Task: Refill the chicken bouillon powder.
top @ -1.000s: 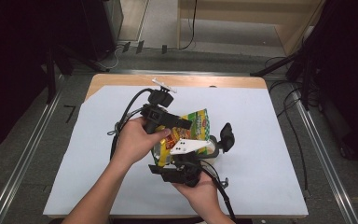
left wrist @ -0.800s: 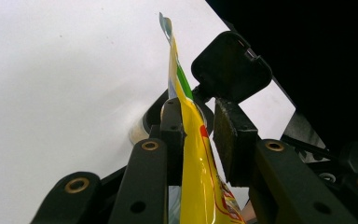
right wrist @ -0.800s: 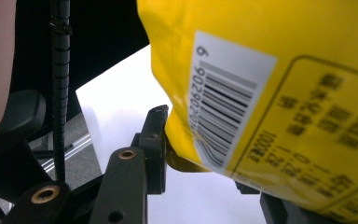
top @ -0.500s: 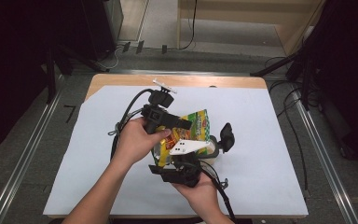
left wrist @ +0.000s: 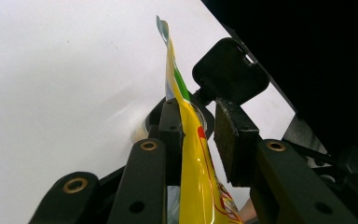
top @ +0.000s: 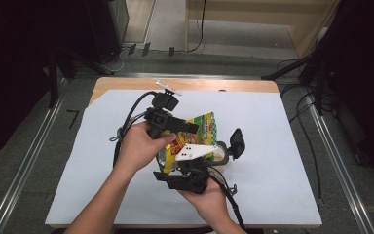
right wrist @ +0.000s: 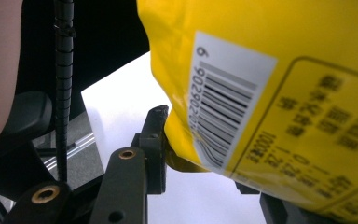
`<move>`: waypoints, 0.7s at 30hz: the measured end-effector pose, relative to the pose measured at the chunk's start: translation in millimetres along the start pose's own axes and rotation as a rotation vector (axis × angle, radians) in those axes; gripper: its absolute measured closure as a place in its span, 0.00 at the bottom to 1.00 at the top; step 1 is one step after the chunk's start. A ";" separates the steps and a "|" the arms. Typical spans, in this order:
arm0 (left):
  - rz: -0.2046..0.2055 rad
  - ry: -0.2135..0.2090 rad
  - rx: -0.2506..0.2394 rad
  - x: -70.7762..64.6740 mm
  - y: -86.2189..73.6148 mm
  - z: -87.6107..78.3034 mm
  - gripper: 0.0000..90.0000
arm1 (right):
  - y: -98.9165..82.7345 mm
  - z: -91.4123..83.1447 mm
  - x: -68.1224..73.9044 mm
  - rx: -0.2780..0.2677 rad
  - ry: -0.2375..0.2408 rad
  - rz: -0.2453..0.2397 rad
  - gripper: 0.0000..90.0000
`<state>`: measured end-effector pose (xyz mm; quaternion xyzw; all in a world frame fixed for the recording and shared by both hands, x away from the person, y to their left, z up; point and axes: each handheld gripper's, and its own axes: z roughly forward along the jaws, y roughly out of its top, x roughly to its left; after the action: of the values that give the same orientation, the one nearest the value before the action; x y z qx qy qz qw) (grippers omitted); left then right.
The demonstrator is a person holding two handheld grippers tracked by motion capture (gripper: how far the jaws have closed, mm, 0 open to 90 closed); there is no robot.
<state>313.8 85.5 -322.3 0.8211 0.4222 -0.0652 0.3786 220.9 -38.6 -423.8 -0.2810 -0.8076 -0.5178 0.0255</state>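
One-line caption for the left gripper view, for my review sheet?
Left gripper with a yellow snack bag edge-on between its jaws, above the white table cover.

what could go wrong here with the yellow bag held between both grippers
1. In the left gripper view the yellow bag lies against one jaw while the other pad stands off it, so it could slip out.
2. In the high view the right gripper and left gripper both hold the bag; pulling apart might tear it.
3. A small cup-like thing sits just beside the bag and could be knocked.
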 end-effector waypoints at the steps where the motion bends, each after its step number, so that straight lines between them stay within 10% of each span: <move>1: -0.006 -0.001 -0.001 0.6 0.5 -0.2 0.81 | 0.8 -0.1 -0.3 0.001 0.003 0.000 0.71; 21: -0.042 -0.023 0.033 7.4 6.9 4.1 0.81 | 5.7 -1.3 -4.1 0.031 0.017 0.019 0.71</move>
<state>324.5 85.0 -324.5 0.8174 0.4337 -0.0895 0.3685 226.7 -39.8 -419.8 -0.2835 -0.8126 -0.5074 0.0416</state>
